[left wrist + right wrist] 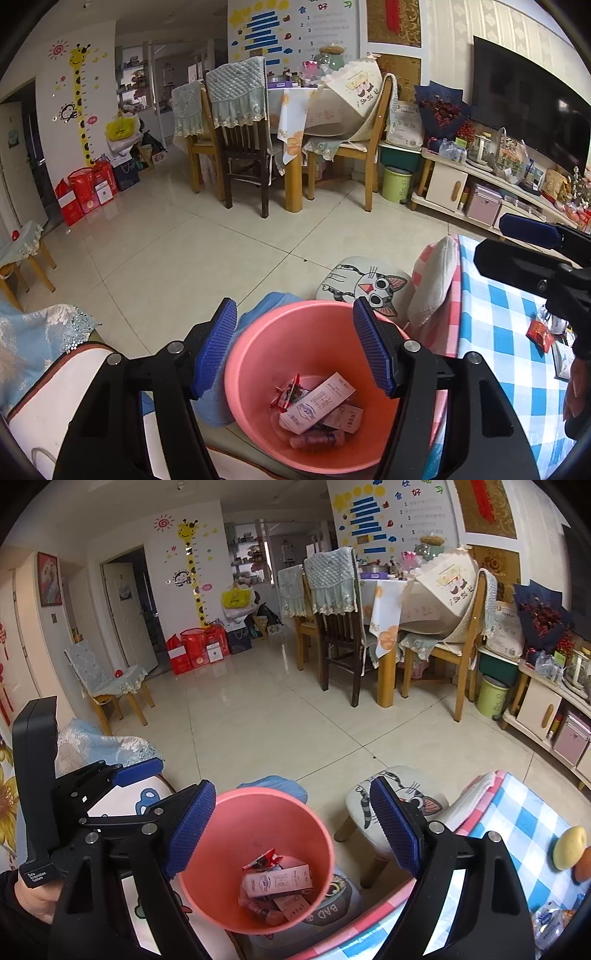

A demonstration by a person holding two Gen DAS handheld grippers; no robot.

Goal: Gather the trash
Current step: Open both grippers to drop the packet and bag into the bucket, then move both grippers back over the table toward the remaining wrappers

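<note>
Tiled living-room floor (258, 720) stretched out ahead of me, with a dining table and chairs (340, 627) at the far side. Right under my grippers sat the pink bin (258, 354), standing upright on a cartoon mat (332, 908) just beside the checked table (506, 325). Trash was already lying in its bottom: a long white box (317, 402) on top, a red wrapper (288, 393) next to it, and a few smaller packets underneath. My left gripper (295, 347) hovered over the bin's rim, jaws spread wide with nothing between them. Same deal with the right gripper (291, 827), jaws apart, gripping nothing, above the bin from the other side. A cat stool (402, 805) stood close behind the bin, between it and the table. On the table I could see another red wrapper (539, 334) near the edge, plus an apple (569, 847) and a crumpled plastic bag (550, 923) further along. Over by the wall there was a green bin (396, 184) beside the TV stand (447, 184).
</note>
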